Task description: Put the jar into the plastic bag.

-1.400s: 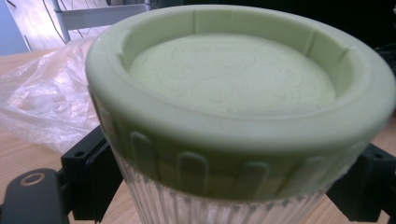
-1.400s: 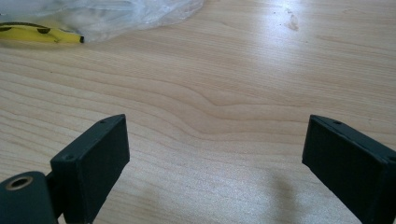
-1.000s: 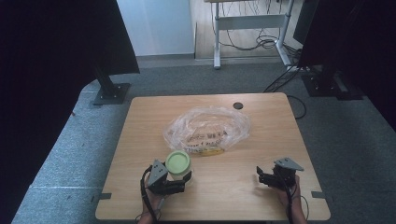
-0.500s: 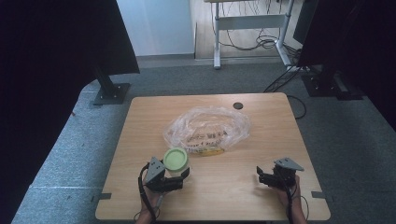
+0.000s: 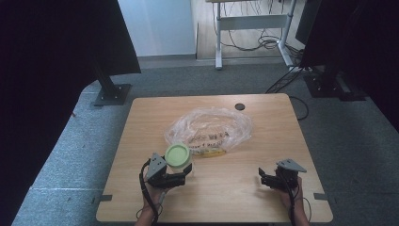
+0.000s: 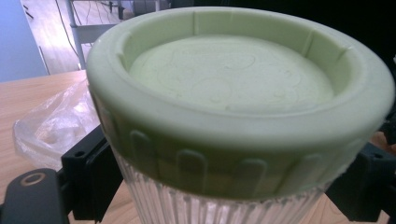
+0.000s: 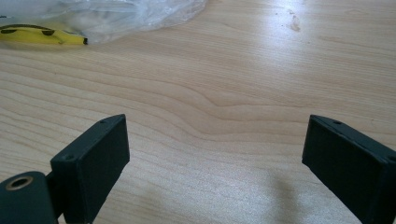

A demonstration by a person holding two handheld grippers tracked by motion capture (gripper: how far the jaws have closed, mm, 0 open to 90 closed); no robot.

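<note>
Right now, left gripper [image 5: 181,172]: it is clamping a ribbed clear jar [image 6: 196,207] between its two black jaws, one pressing on each side of the jar just under the lid.
Jar's place: it is standing upright at the near left part of the wooden table [image 5: 263,117], just beside the near edge of the plastic bag [image 5: 209,129].
Lid: a pale green lid [image 5: 177,154] is sitting on top of the jar; in the left gripper view it is looming very close, its raised rim and notched side plain to see [image 6: 233,79].
Right gripper [image 5: 267,179]: it is hanging low over bare wood at the near right of the table with its jaws spread wide and gripping nothing; the right gripper view is showing open table between them.
Bag: crumpled and clear, it is lying in the middle of the table, with something yellow with dark marks [image 7: 42,36] showing at its near edge.
Hands: a hand is holding each gripper from the near edge of the table, well apart from one another.
Far edge: a small dark round disc [image 5: 240,106] is lying on the wood near the far side.
</note>
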